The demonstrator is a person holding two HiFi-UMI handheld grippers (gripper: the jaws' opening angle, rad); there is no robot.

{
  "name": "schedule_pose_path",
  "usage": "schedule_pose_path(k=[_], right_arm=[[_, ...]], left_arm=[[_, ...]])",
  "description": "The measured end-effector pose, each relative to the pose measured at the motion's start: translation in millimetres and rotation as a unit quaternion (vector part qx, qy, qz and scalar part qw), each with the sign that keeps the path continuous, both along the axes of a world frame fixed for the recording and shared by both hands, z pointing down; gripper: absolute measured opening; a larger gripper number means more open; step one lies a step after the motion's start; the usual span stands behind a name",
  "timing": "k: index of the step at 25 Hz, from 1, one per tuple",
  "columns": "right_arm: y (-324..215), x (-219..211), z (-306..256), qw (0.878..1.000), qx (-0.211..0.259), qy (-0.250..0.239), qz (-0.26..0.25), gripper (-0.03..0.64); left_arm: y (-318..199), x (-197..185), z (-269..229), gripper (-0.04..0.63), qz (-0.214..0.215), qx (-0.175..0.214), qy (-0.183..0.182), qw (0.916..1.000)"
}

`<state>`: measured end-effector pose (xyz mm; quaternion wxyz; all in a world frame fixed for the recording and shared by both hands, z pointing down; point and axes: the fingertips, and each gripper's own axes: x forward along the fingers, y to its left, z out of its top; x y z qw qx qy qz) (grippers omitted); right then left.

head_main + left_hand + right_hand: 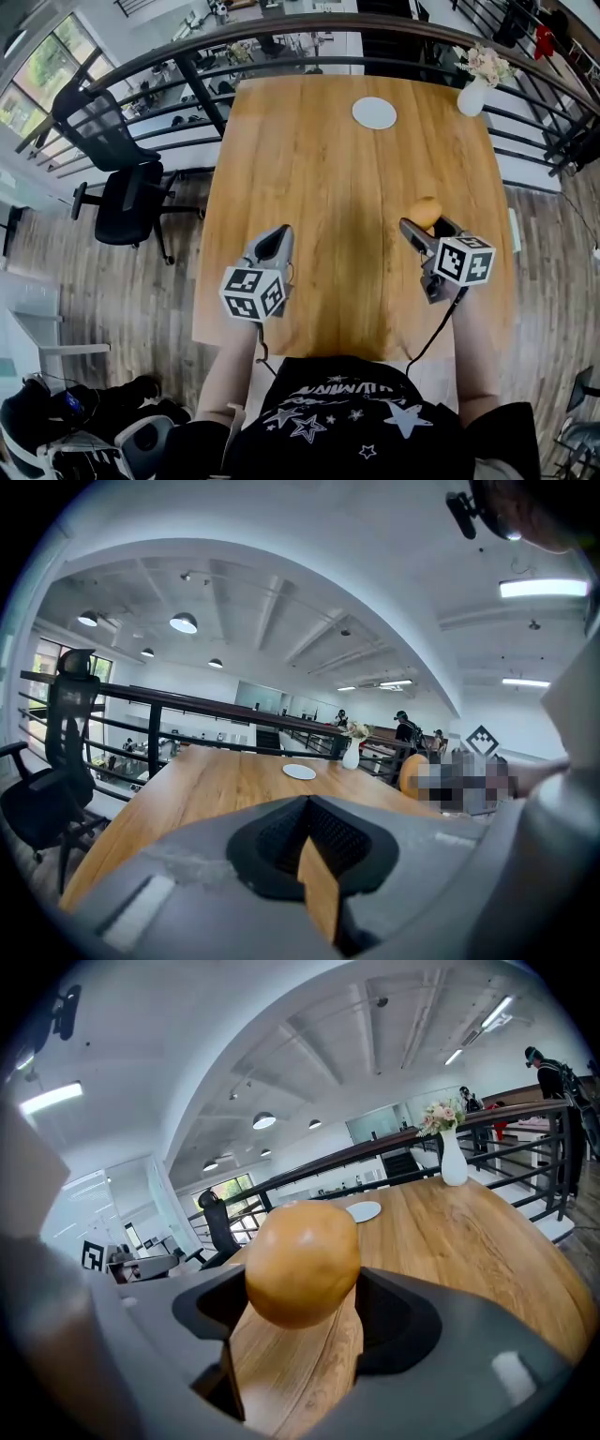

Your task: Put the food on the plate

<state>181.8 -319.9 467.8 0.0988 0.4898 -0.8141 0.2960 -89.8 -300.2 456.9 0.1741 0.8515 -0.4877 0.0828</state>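
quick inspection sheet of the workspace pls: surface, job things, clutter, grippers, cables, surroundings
surface: wooden table, mostly bare
job's things: white plate at the far side, empty; round orange-brown food between the right gripper's jaws, not on the plate
clutter: white vase of flowers at the far right corner
grippers: left gripper shut, empty; right gripper closed on the food
cables: black cable trails from the right gripper toward the person; another under the left
surroundings: dark railing; black office chair left of the table
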Motion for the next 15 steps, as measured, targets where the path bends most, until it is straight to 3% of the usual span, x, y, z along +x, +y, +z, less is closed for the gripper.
schedule_pose_path(k=[15], right_arm=[[-122.9, -29.9, 16.7, 1.0, 0.004, 0.023, 0.0, 0.359]], left_arm=[[-103.0, -15.9, -1.0, 0.002, 0.011, 0.022, 0.007, 0.9997]])
